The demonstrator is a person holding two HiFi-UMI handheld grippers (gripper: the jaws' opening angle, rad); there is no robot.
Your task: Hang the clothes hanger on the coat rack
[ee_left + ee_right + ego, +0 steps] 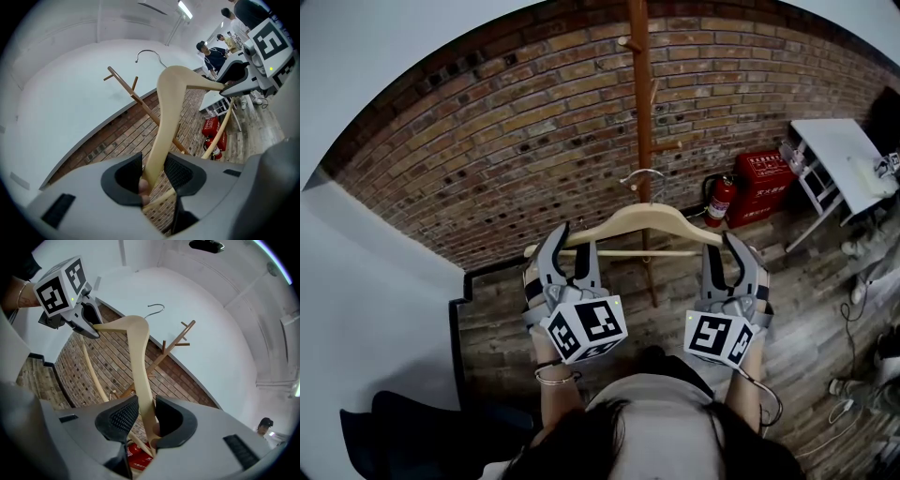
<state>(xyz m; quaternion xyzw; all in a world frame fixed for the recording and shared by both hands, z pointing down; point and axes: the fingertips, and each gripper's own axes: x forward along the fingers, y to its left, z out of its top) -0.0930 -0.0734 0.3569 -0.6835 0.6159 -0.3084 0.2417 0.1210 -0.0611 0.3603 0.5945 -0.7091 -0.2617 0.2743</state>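
Note:
A pale wooden clothes hanger [642,220] with a metal hook [642,175] is held level in front of the brown wooden coat rack [639,94]. The hook sits just before the pole, below its pegs. My left gripper [562,246] is shut on the hanger's left arm end, and my right gripper [733,251] is shut on its right arm end. In the left gripper view the hanger arm [164,122] runs up out of the left gripper [153,176] toward the hook [149,52] and the rack [136,98]. In the right gripper view the arm [140,362] sits clamped in the right gripper [146,420].
A brick wall [487,141] stands behind the rack. A fire extinguisher [719,200] and a red box [766,183] stand on the floor at right, beside a white table [844,159]. Cables [853,394] lie on the wooden floor. People [213,51] stand far off.

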